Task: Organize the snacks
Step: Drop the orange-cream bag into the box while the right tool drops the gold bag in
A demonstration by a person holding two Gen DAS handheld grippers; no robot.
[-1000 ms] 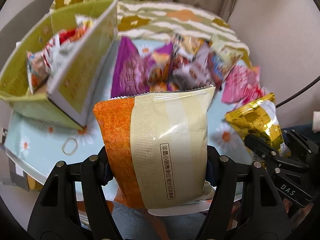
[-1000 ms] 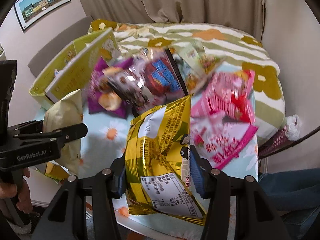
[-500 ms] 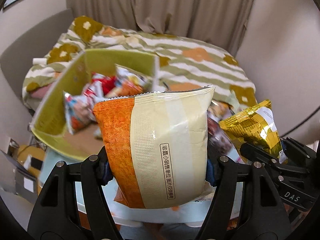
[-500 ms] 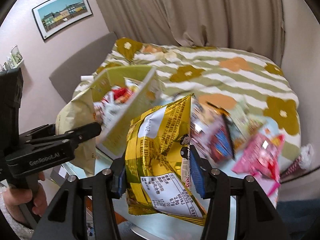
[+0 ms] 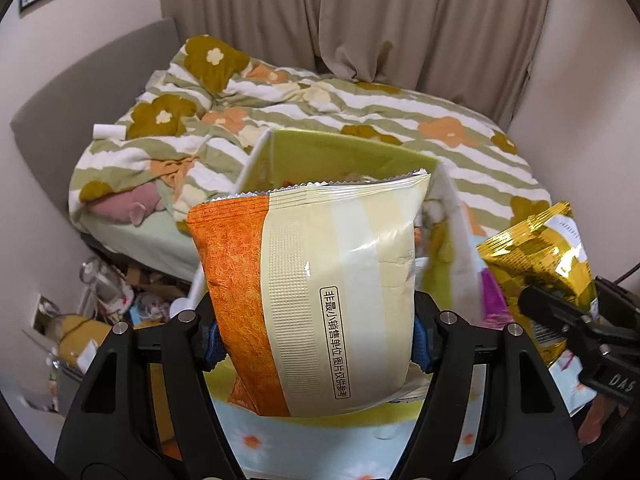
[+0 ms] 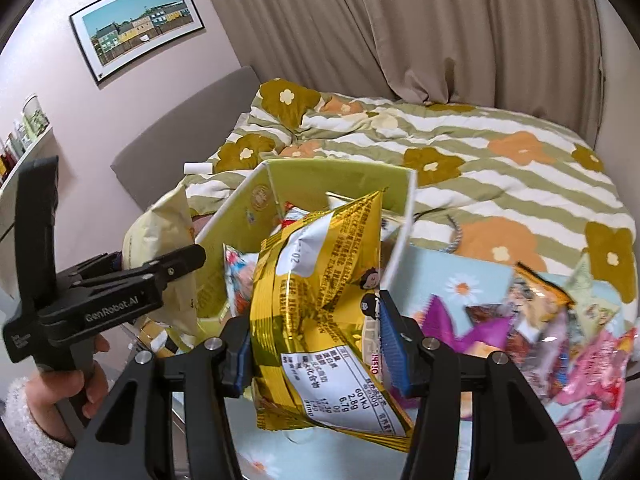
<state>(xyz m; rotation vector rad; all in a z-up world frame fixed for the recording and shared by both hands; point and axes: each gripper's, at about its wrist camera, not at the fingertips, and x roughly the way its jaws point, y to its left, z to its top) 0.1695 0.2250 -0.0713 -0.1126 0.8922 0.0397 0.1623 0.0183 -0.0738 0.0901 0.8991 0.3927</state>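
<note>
My left gripper [image 5: 316, 342] is shut on an orange and cream snack bag [image 5: 320, 280], held upright in front of the green cardboard box [image 5: 344, 156]. My right gripper [image 6: 314, 354] is shut on a gold foil snack bag [image 6: 320, 280], raised before the same green box [image 6: 340, 180], which holds several packets. In the left wrist view the gold bag [image 5: 540, 248] and the right gripper [image 5: 576, 320] show at the right edge. In the right wrist view the left gripper [image 6: 160, 272] with the cream bag [image 6: 160, 232] sits left of the box, a hand [image 6: 60, 392] on its handle.
Loose snack packets [image 6: 540, 320], purple, pink and dark, lie on a light blue flowered cloth [image 6: 452, 276] right of the box. A bed with a striped flowered quilt [image 6: 480, 152] is behind. Floor clutter [image 5: 112, 292] lies lower left of the table.
Both grippers, still holding their bags, have swung left and up from over the loose snack pile to face the green box; the packets have slid to the right of view.
</note>
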